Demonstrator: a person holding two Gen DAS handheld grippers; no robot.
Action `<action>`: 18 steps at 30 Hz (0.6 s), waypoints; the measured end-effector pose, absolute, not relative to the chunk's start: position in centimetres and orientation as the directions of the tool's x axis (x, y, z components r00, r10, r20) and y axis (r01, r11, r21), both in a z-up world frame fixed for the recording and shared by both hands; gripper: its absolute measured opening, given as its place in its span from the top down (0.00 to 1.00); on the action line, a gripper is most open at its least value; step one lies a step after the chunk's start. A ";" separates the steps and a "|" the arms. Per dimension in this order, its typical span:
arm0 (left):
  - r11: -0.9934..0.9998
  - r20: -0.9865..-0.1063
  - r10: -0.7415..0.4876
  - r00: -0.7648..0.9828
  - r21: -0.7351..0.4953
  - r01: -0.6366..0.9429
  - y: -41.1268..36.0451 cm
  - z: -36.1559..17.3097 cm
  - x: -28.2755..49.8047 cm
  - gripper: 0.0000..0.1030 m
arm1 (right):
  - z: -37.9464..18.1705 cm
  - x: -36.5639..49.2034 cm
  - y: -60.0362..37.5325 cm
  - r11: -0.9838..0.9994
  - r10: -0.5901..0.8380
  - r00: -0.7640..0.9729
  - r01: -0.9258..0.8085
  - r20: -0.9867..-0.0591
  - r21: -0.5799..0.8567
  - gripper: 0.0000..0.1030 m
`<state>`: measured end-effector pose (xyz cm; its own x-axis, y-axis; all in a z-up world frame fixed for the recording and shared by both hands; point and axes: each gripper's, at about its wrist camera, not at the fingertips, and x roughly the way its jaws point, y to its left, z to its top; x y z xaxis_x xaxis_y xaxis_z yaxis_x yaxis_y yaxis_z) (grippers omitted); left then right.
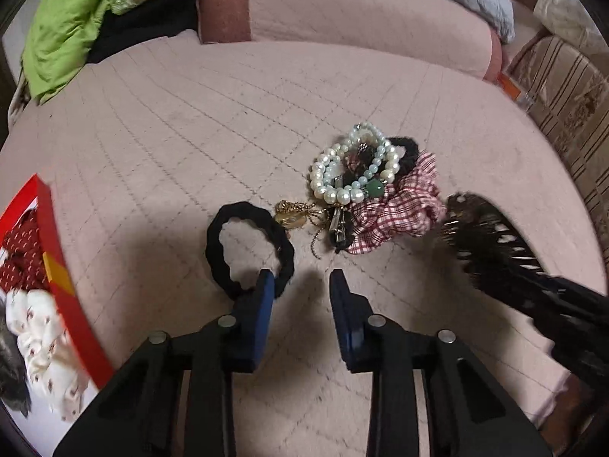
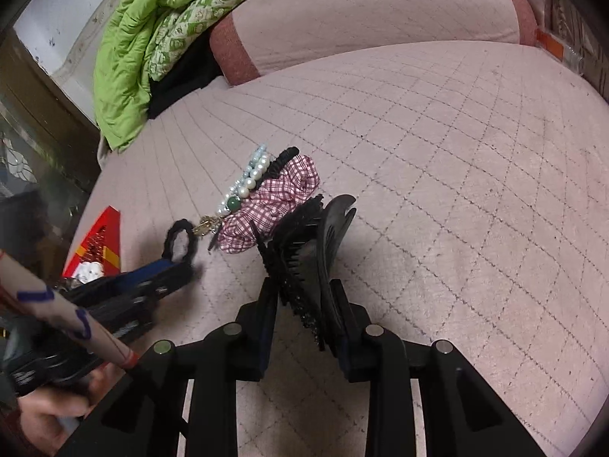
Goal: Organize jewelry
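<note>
A pile of jewelry lies on the pink quilted bed: pearl bracelets (image 1: 352, 167), a red plaid scrunchie (image 1: 396, 209), a gold charm (image 1: 291, 213) and a black hair tie (image 1: 249, 245). My left gripper (image 1: 302, 285) is open and empty, its left finger resting over the hair tie's near edge. My right gripper (image 2: 304, 301) is shut on a black hair claw clip (image 2: 312, 251), held just above the bed right of the pile; the clip also shows in the left wrist view (image 1: 483, 240).
A red box (image 1: 57, 278) holding scrunchies sits at the left edge of the bed; it also shows in the right wrist view (image 2: 101, 243). A green blanket (image 2: 152, 38) and a pink bolster (image 1: 361, 15) lie at the far side.
</note>
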<state>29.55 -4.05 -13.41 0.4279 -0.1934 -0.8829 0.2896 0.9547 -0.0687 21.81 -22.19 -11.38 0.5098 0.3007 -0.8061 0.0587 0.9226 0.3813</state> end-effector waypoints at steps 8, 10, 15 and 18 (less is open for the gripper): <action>0.957 -0.872 -0.184 0.453 -0.054 0.285 -3.6 -13.5 28.8 0.94 | -9.9 21.2 -22.2 0.905 0.346 0.531 0.027 -0.773 0.424 0.71; 0.951 -0.857 -0.221 0.466 -0.084 0.297 -3.8 -12.7 27.5 0.94 | -9.5 21.0 -22.2 0.900 0.355 0.538 0.024 -0.765 0.434 0.71; 0.939 -0.824 -0.267 0.500 -0.105 0.328 -4.6 -10.7 24.0 0.94 | -8.6 20.4 -21.9 0.900 0.362 0.555 0.002 -0.749 0.436 0.71; 0.938 -0.803 -0.269 0.531 -0.092 0.336 -4.7 -9.4 22.0 0.94 | -8.4 20.3 -21.7 0.903 0.358 0.559 -0.006 -0.747 0.429 0.71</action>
